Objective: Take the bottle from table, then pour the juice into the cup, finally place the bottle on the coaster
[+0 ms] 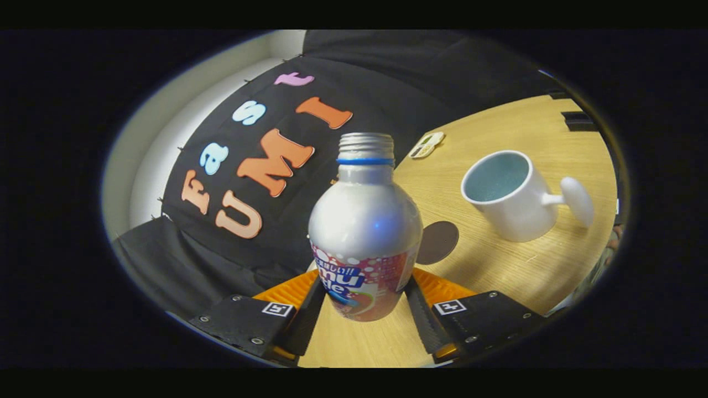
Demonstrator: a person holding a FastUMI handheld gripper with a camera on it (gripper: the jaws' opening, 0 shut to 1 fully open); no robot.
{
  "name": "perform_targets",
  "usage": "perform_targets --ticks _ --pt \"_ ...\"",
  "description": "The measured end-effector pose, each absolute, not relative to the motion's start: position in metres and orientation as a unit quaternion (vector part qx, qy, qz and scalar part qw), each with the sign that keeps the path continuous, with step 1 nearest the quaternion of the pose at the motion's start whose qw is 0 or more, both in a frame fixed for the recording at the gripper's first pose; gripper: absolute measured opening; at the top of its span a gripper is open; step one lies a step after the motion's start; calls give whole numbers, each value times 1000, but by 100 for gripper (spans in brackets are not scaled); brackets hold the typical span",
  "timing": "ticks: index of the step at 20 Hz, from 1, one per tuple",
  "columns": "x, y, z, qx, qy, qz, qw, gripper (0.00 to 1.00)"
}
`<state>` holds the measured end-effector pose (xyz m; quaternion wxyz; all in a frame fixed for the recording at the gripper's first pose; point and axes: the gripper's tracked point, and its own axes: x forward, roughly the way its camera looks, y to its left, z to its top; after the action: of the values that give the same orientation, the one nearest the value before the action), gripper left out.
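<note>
Gripper (pixel 362 309) pinches the aluminium bottle (pixel 365 232) by its lower labelled body, both fingers (pixel 307 315) pressed against its sides. Bottle is lifted off the wooden table (pixel 531 276), cap off, threaded neck open, tilted slightly with the view. Just beyond it on the right lies a dark round coaster (pixel 440 242). Farther right stands a white cup (pixel 511 193), handle pointing away. Small flat object (pixel 427 145) lies at the table's far edge.

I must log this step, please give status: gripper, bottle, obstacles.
Gripper shut on silver aluminium bottle, cap off. White ceramic cup beyond fingers, upright. Round brown coaster behind bottle. Nothing between.
</note>
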<state>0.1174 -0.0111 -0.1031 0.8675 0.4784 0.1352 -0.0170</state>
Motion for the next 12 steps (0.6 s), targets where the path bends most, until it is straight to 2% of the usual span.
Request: perform_targets --ticks 12 --pt "135 -16 -90 593 124 -37 795 77"
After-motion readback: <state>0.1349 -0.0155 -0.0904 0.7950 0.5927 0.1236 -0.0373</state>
